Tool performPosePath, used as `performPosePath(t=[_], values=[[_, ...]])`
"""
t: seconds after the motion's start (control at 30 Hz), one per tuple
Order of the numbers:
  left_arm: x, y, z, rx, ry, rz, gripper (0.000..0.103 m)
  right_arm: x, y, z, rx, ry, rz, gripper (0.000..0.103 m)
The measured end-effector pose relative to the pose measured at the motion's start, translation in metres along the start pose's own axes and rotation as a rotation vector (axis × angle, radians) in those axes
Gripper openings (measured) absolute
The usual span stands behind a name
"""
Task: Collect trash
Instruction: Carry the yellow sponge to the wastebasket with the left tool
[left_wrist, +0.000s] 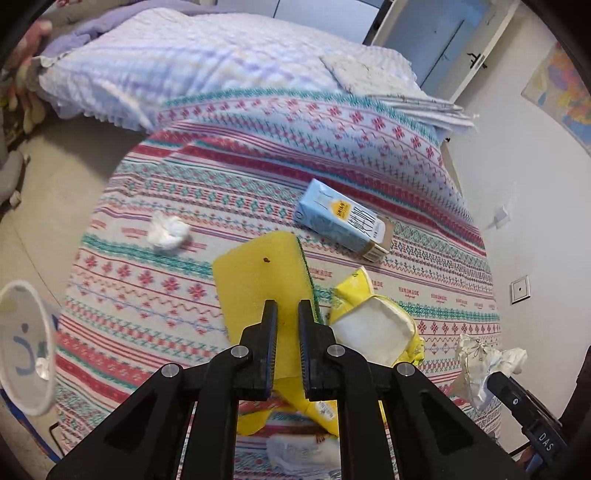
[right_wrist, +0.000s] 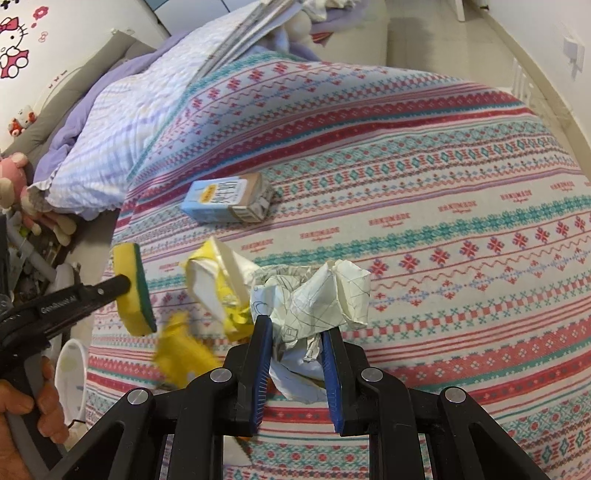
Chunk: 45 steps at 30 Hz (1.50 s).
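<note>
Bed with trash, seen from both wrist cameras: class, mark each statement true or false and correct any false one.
1. The left tongs grip a yellow sponge. True.
2. The right tongs are empty. False: they are shut on crumpled paper.
3. The blue carton stands upright. False: it lies on its side on the blanket.
4. A white tissue wad lies apart from the carton. True.
5. The yellow wrapper hangs from the right tongs. False: it lies on the blanket.
</note>
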<state>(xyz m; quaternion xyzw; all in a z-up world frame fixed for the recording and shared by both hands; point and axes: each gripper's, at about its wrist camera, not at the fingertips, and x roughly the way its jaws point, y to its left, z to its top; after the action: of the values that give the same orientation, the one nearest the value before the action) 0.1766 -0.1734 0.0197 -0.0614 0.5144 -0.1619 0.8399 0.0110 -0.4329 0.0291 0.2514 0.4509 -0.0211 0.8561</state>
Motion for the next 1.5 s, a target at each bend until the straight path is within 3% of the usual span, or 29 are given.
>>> performPosePath(t=[0.2,0.63,1.0,1.43,1.5], values=[[-0.024,0.025,-0.009,0.001,-0.031,0.021,0.011,0.0,0.027,-0.002,-0.035,-0.005,0.012,0.024],[-0.061,0.092,-0.036,0.039,-0.072,0.146,0.011,0.011,0.096,-0.013,-0.133,0.008,0.042,0.024],[-0.081,0.184,-0.061,-0.053,-0.091,0.2,0.011,0.035,0.16,-0.036,-0.232,0.05,0.058,0.024],[-0.094,0.279,-0.06,-0.161,-0.094,0.262,0.013,0.079,0.229,-0.064,-0.315,0.114,0.085,0.024],[-0.093,0.288,-0.06,-0.177,-0.091,0.265,0.017,0.085,0.235,-0.067,-0.319,0.123,0.091,0.024]])
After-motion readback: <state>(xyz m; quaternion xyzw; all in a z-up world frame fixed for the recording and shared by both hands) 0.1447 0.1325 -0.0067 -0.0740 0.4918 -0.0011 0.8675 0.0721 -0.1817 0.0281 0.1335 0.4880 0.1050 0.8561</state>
